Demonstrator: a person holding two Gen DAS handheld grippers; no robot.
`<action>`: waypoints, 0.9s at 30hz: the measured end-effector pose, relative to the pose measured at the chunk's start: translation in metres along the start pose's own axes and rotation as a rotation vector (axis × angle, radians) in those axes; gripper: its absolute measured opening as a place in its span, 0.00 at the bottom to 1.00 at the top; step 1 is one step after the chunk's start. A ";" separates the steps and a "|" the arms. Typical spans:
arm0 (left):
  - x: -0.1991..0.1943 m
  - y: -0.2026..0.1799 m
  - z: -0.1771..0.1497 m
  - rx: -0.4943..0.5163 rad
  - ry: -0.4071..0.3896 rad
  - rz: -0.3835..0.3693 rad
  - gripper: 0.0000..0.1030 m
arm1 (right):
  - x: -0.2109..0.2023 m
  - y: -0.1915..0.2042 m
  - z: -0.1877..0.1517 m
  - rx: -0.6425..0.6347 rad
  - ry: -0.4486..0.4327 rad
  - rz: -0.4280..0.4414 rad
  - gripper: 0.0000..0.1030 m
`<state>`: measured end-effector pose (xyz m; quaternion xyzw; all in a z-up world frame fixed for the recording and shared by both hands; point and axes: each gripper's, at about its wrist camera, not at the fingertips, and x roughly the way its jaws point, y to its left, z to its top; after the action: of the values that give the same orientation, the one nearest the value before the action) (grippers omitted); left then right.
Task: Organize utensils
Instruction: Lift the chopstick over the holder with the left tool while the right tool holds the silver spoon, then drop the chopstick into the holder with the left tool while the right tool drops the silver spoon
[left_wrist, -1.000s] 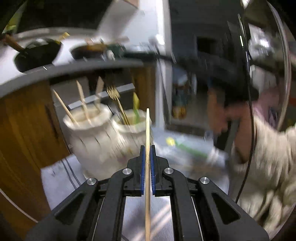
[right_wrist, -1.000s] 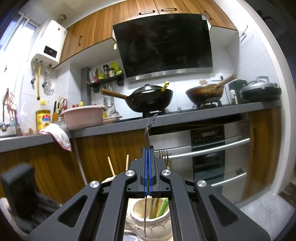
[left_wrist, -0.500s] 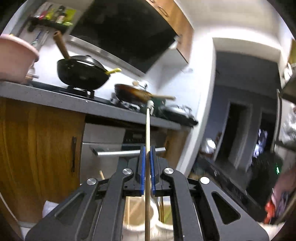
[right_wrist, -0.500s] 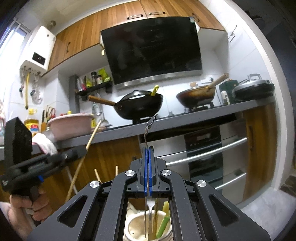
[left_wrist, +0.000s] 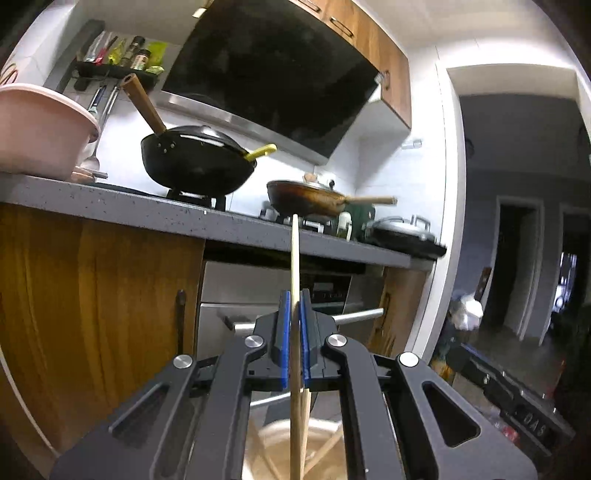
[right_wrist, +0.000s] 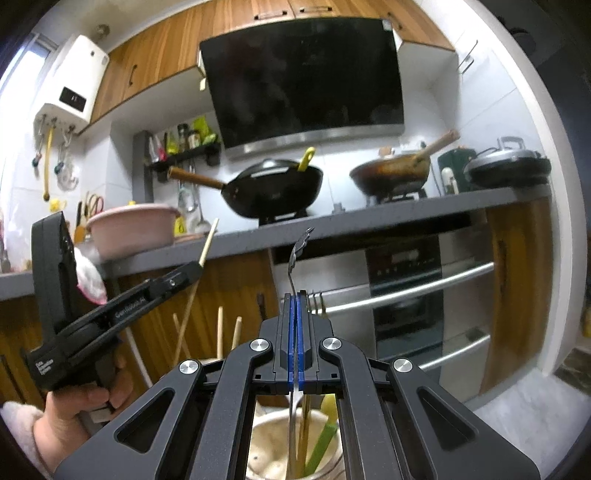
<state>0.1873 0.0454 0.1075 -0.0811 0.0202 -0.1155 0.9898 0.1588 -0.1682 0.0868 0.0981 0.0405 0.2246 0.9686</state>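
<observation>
My left gripper is shut on a wooden chopstick that stands upright. Its lower end hangs over a cream jar holding several chopsticks. My right gripper is shut on a thin metal utensil, ornate handle end up. That utensil's lower part reaches into a second cream jar, beside a green utensil and a gold one. In the right wrist view the left gripper comes in from the left with its chopstick tilted, above several upright chopsticks.
A person's hand grips the left tool. Behind the jars are wooden cabinet doors and an oven with bar handles. The grey counter carries a black wok, a brown pan and a pink basin.
The left gripper rose and swung round with its chopstick, coming in over the chopstick jar. It entered the right wrist view from the left. The right gripper sank slightly toward its jar.
</observation>
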 end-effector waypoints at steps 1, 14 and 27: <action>-0.004 -0.001 -0.003 0.018 0.006 -0.005 0.05 | 0.001 -0.001 -0.001 -0.001 0.010 0.005 0.02; -0.052 0.003 -0.038 0.022 0.149 0.006 0.05 | -0.002 -0.004 -0.020 0.011 0.116 0.045 0.02; -0.066 0.017 -0.052 -0.012 0.219 0.045 0.08 | 0.005 0.000 -0.036 -0.008 0.187 0.016 0.02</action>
<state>0.1242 0.0690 0.0552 -0.0734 0.1307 -0.1014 0.9835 0.1582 -0.1595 0.0511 0.0732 0.1289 0.2407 0.9592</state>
